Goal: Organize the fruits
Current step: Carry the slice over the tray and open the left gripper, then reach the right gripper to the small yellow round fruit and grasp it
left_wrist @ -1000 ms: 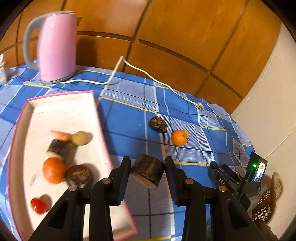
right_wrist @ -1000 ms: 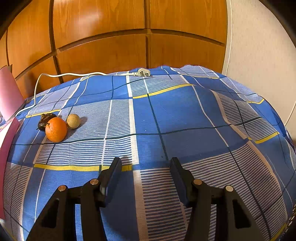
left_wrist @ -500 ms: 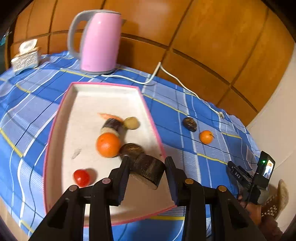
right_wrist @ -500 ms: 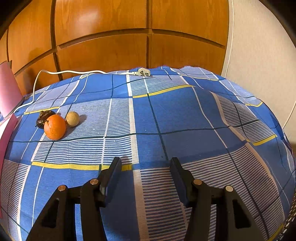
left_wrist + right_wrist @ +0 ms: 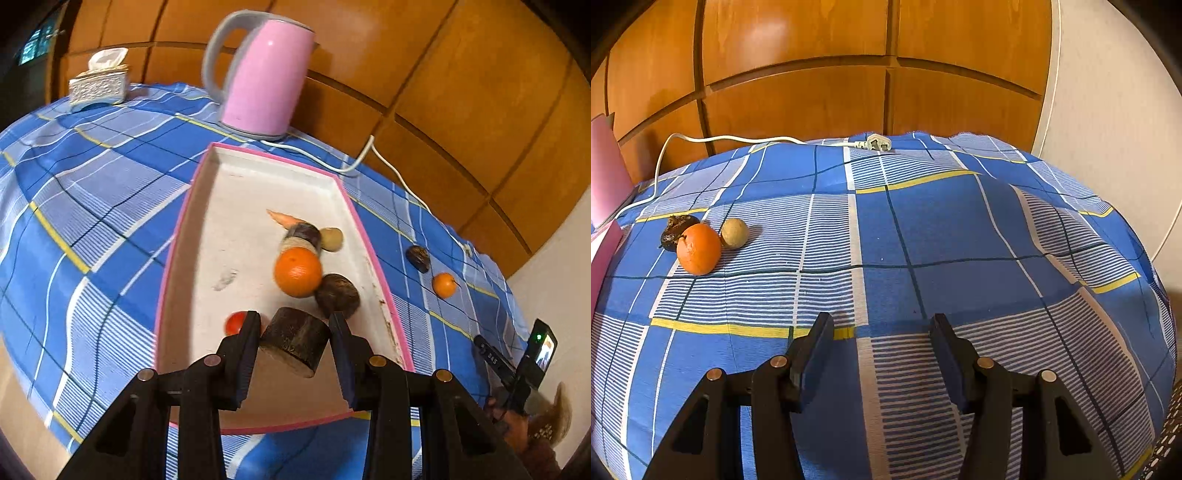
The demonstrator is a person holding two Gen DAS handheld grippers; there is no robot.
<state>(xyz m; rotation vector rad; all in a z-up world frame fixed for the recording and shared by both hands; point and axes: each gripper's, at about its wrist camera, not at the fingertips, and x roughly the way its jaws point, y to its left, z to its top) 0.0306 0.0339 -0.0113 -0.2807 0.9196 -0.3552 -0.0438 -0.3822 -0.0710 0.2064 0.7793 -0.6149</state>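
Note:
My left gripper (image 5: 293, 332) is shut on a dark brown cut chunk (image 5: 293, 341) and holds it above the near end of the pink-rimmed white tray (image 5: 207, 206). In the tray lie an orange (image 5: 297, 271), a dark round fruit (image 5: 338, 295), a red tomato (image 5: 236, 322), a dark wrapped piece (image 5: 303, 236), a pale round fruit (image 5: 331, 238) and a carrot piece (image 5: 282, 218). On the cloth right of the tray sit a dark fruit (image 5: 418, 258) and a small orange (image 5: 444, 285). My right gripper (image 5: 881, 328) is open over bare cloth; an orange (image 5: 699, 249), a dark fruit (image 5: 675, 230) and a tan ball (image 5: 734, 232) lie far left of it.
A pink kettle (image 5: 264, 79) stands behind the tray, its white cord (image 5: 373, 155) running right to a plug (image 5: 877, 143). A tissue box (image 5: 99, 86) sits at the back left. Wooden panels back the table. The other hand-held gripper (image 5: 517, 365) shows at the right edge.
My left gripper has carried the dark chunk leftward from over the cloth to over the tray's near end. The right gripper has stayed in place, open.

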